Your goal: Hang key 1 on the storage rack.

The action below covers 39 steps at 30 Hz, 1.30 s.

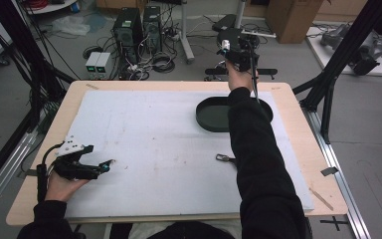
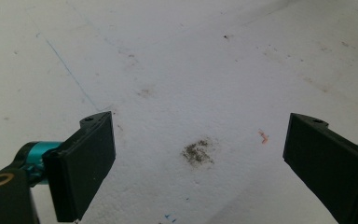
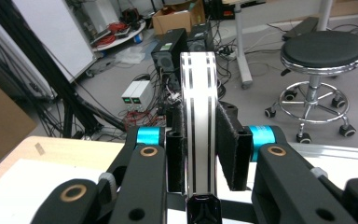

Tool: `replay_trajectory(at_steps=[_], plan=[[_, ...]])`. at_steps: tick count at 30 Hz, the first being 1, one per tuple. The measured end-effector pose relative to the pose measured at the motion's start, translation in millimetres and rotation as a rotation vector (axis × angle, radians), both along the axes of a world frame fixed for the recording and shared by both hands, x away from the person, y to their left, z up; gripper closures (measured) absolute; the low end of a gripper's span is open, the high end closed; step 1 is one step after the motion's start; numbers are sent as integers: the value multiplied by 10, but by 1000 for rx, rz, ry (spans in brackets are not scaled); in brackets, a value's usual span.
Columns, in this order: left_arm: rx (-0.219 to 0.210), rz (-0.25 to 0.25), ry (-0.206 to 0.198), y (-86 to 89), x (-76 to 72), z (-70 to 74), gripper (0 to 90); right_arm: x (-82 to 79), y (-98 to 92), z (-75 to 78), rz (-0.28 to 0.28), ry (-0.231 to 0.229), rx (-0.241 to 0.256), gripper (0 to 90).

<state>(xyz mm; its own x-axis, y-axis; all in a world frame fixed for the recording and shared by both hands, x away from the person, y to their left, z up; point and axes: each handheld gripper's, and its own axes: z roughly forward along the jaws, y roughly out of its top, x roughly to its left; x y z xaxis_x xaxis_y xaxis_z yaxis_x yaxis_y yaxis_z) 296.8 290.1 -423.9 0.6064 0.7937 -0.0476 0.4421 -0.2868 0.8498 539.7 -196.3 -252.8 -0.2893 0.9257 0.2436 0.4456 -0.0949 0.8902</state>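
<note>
The right claw is clenched on a white strap with black stripes, held high beyond the far edge of the table, above and behind the dark oval tray. In the right gripper view the strap stands upright between the 2 pads. A metal clasp lies on the white mat near the person's sleeve; whether it belongs to the strap is unclear. The left claw rests low over the mat, released and holding nothing. By my judgement the pick-up is done; lowering the strap into the tray is left.
</note>
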Motion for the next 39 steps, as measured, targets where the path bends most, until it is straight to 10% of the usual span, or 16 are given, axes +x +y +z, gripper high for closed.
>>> replay_trajectory(at_steps=[7, 18, 28, 39], plan=[[-5, -2, -1, 3, 6, -3, 95, -15, 76, -34, -31, 23, -53, 746], [-2, -9, 4, 3, 20, -9, 96, 28, -114, 6, -22, -20, 18, 722], [-1, -9, 2, -6, 14, -9, 96, -3, -274, 36, 37, 27, 14, 206], [5, -11, 4, -14, 14, -10, 95, -250, -489, -5, 121, 30, 22, 106]])
